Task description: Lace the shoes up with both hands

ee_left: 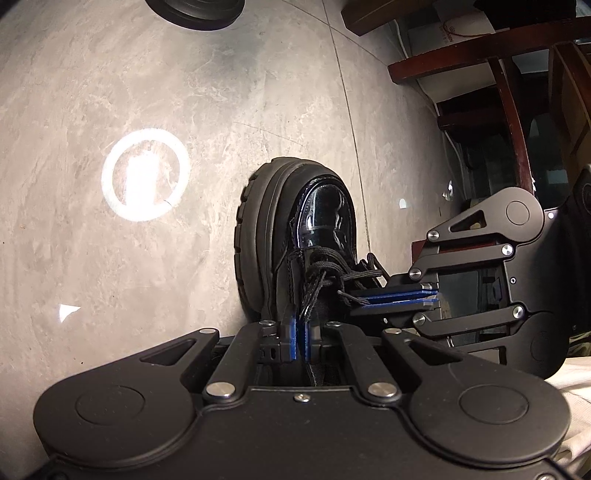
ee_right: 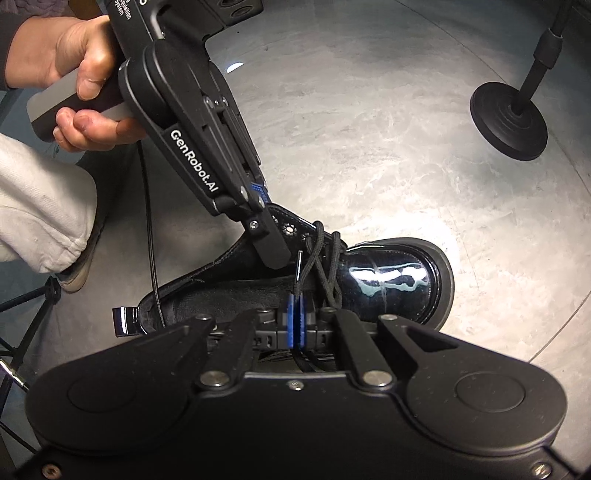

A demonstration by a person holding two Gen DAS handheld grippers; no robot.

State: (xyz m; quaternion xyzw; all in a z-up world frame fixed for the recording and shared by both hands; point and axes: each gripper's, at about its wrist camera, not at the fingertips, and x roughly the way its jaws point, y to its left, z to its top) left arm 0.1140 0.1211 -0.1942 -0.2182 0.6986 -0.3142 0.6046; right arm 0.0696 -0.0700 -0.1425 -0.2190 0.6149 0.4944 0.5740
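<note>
A glossy black boot stands on the grey floor with its black lace loosely crossed over the lower eyelets. My left gripper reaches over the boot's opening, blue pads together, and a lace strand runs into the slit between them. My right gripper comes in from the boot's other side and is shut on another lace strand. That strand's tip sticks up just past the pads. The upper eyelets show no lace.
A round black stand base sits on the floor beyond the toe. Dark wooden furniture is close on the boot's right. A person's hand holds the left gripper; a white trouser leg and tripod legs are near the heel.
</note>
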